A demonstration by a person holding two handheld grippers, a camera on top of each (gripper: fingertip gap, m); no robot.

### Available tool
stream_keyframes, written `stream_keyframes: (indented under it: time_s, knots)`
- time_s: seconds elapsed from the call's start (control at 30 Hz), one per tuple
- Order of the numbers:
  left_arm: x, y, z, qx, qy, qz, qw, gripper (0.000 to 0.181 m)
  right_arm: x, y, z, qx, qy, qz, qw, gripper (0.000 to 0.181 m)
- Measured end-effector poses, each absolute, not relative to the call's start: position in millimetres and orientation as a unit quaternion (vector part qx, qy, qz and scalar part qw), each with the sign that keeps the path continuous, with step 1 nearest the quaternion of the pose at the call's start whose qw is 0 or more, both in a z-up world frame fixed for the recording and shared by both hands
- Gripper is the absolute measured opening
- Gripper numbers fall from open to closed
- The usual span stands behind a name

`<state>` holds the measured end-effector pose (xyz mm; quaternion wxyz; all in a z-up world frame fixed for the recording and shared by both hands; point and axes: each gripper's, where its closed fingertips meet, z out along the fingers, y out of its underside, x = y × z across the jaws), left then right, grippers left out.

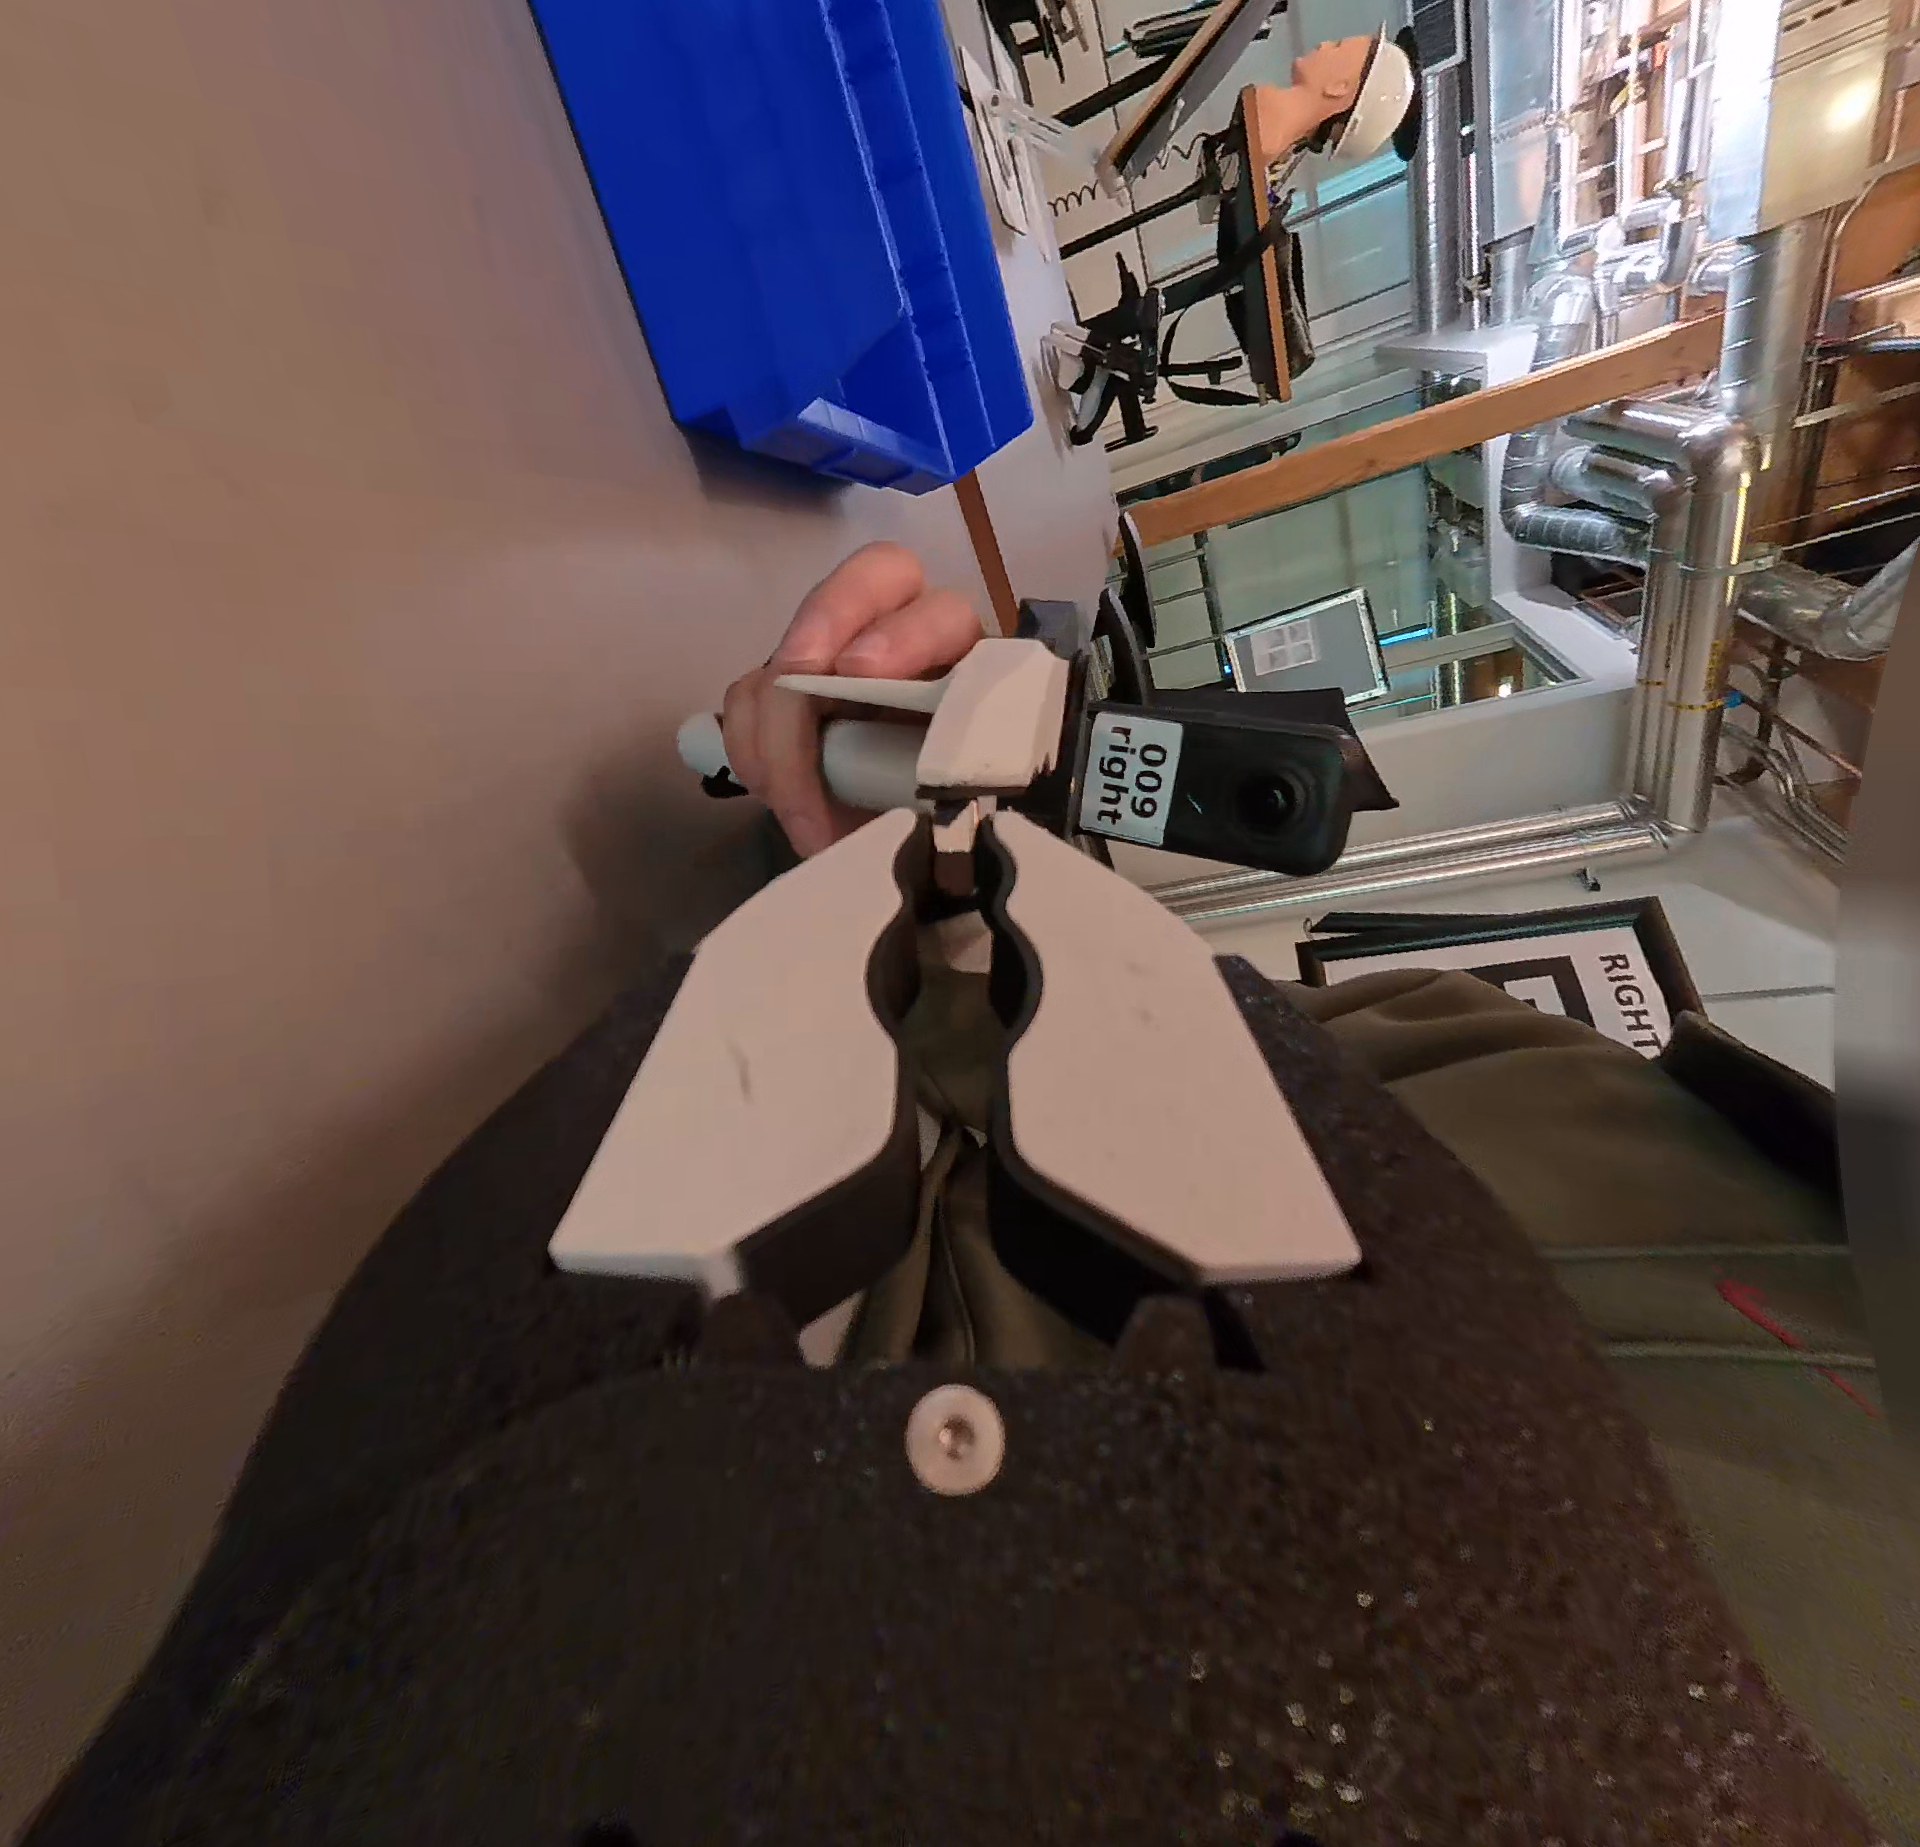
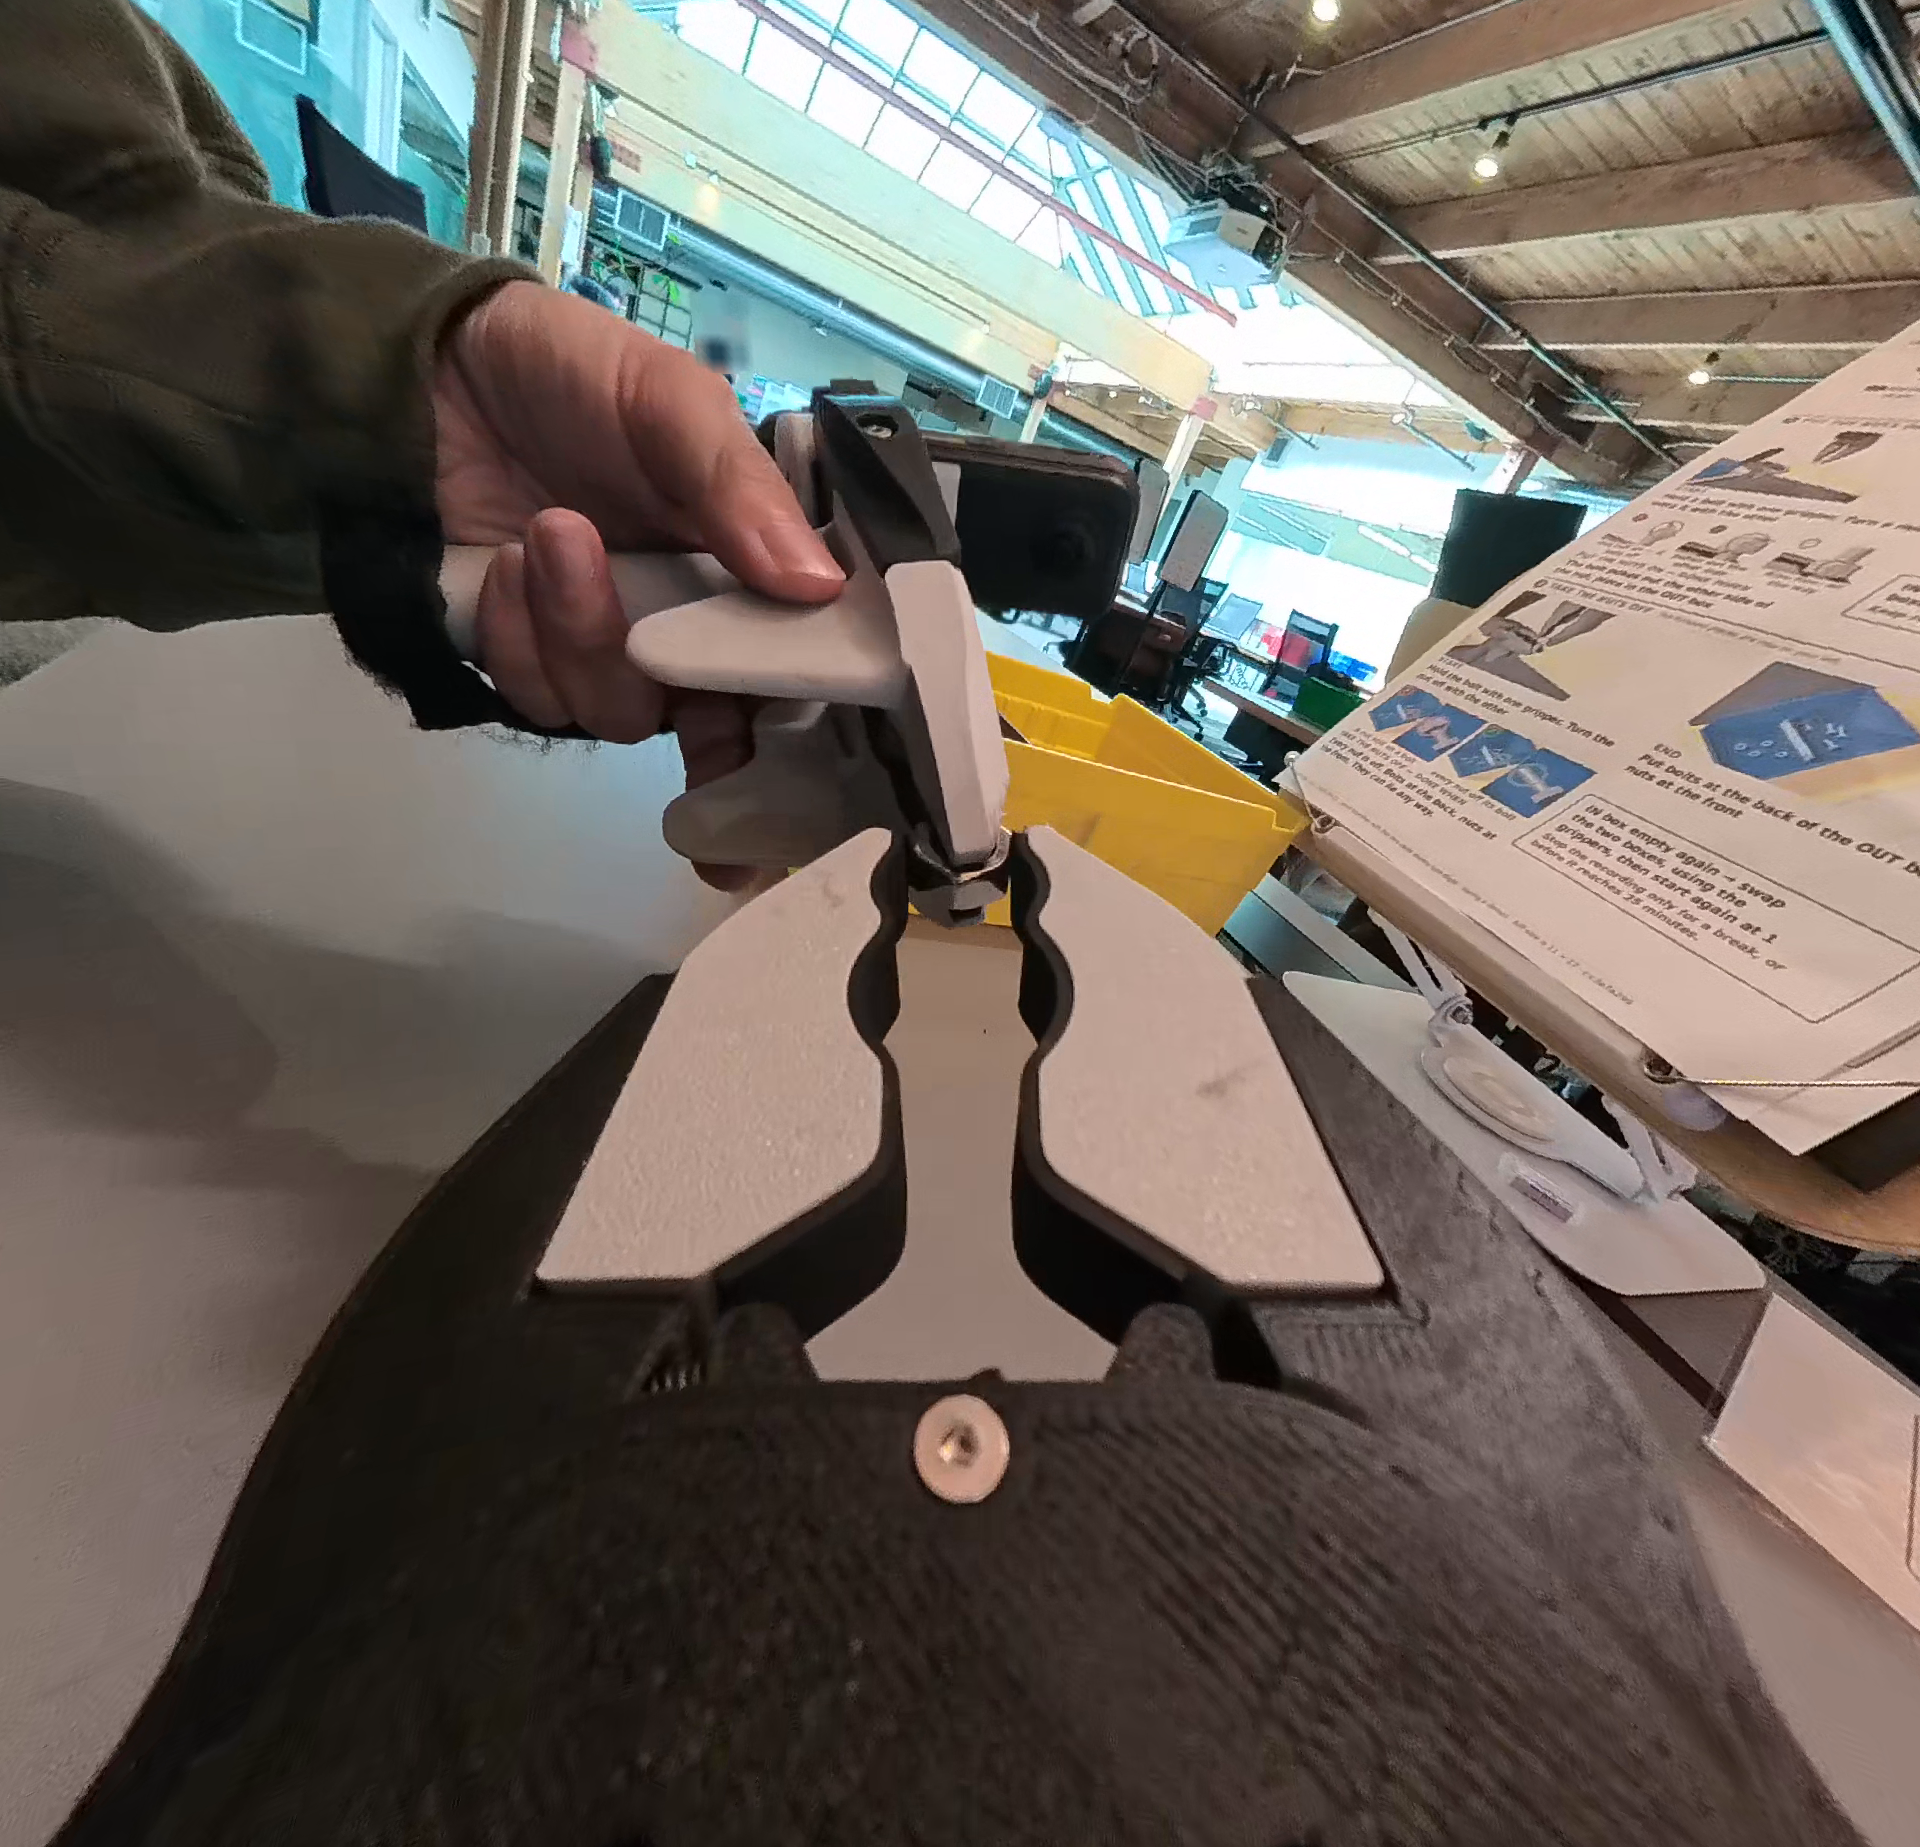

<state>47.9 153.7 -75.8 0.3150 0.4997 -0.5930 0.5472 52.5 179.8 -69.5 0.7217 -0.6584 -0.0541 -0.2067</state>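
My left gripper [image 1: 954, 833] and right gripper [image 2: 958, 847] meet tip to tip above the white table [image 2: 208, 1070]. In the right wrist view a small silver nut [image 2: 975, 870] on a short bolt sits between my right fingertips. The left gripper's white fingers [image 2: 945, 675] come down from above and are shut on the same bolt. In the left wrist view the right gripper's grey body [image 1: 987, 727] and its camera [image 1: 1262, 795] face me, and the bolt is mostly hidden between the tips. A hand [image 2: 582, 488] in an olive sleeve holds each gripper.
A blue bin [image 1: 790, 187] stands on the table beyond the grippers in the left wrist view. A yellow bin [image 2: 1122, 789] stands behind them in the right wrist view. A printed sheet on a tilted stand [image 2: 1662, 758] is at the right. A workshop lies behind. My left and right fingertips are right by each other.
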Motion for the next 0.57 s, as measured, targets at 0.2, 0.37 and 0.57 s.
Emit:
stream_keyframes:
  time_s: [0.2,0.37,0.57]
  knots:
    - [52.5,152.1,-78.0,0.510,-0.575,0.551,0.324,0.008,55.9,178.6,-73.1,-0.660,-0.022,-0.183,0.728,0.018]
    - [65.0,175.3,-93.5,0.530,-0.620,0.528,0.239,0.031,66.2,173.3,-76.4,-0.657,0.016,-0.170,0.734,0.018]
    - [96.6,260.7,-75.8,0.523,-0.706,0.477,-0.025,0.034,87.6,157.1,-79.6,-0.653,0.068,-0.174,0.734,0.018]
